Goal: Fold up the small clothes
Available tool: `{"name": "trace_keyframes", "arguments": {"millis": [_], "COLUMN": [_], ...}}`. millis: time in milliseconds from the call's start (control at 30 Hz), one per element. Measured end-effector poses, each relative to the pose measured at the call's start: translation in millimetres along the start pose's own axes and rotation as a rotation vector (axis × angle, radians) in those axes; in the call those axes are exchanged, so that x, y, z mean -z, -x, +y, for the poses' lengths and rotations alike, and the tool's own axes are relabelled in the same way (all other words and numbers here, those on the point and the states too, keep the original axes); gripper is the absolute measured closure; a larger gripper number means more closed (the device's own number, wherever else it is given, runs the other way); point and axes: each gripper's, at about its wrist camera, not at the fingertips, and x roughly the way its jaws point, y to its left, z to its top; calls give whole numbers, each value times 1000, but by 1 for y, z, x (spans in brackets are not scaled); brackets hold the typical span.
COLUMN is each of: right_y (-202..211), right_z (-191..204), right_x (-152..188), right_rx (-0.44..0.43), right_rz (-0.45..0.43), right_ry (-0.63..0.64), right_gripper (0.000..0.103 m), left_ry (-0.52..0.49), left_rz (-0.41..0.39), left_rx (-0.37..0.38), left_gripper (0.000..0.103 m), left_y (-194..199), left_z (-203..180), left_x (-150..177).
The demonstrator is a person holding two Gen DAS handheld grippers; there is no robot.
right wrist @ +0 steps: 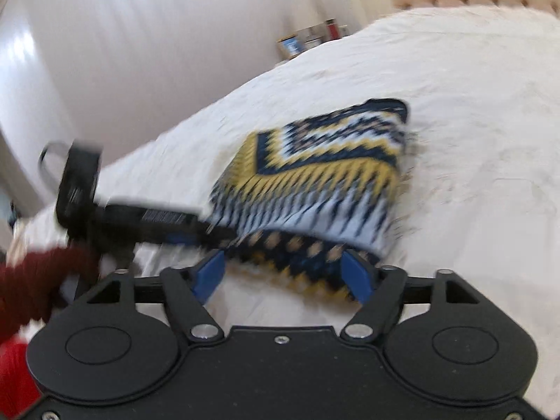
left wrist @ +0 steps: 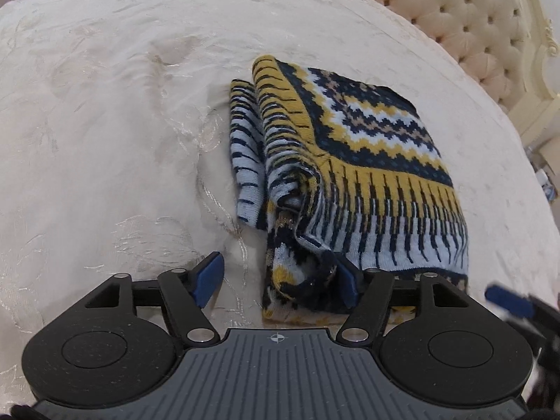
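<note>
I am finishing a fold on the patterned knit garment (left wrist: 350, 175) lying folded on the bed (left wrist: 105, 105), my left gripper (left wrist: 280, 280) and right gripper (right wrist: 283, 276) both spread at its near edge, pinching nothing, probably tidying next.

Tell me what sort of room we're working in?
Most likely a bedroom: the folded sweater lies on a cream bedspread that covers a bed, with a tufted headboard behind it and a cluttered side table by the wall.
</note>
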Motion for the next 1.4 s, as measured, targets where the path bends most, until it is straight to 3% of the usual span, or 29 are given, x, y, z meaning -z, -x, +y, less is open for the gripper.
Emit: {"name": "trace_keyframes", "arguments": {"millis": [133,333,700,767,833,867,900,933,1067,1200,1400], "right_y": [-13,-52,-111,-115,-121,-122,-120,-117,-99,-69,-13], "right_z": [-33,-71,-124,-125,-124,-122,-119,-115,-103,-87,-76], "right_x": [-28,-60,-60,-58,-55,-54,-55,-56,-62,-65,-43], "right_rx": [-4,-7,-83,-121,-155,-148,-140,-135,-123,-101,-81], "right_rz": [-31,-33,2,7,39,43,38,37,42,74,156], "right_ry": [-126,-236,-427,-431,-441,-451,-447,-440,-442,-408,-415], "right_gripper": [15,15,14,20,54,54,55,56,58,58,58], "left_ry": [62,95,142,142,149,156,171,185,144,166,128], "left_rz": [4,21,93,129,165,180,197,207,197,205,242], "left_rx": [64,154,290,340,390,414,446,468,524,584,645], "left_gripper": [31,31,27,28,38,50,60,62,62,62,62], "left_y": [-2,-13,-39,-44,-50,-52,-54,-55,-49,-38,-9], "left_z": [6,4,2,0,-2,-3,-4,-6,-19,-27,-50], "left_x": [-1,-7,-22,-24,-25,-25,-24,-23,-15,-1,37]}}
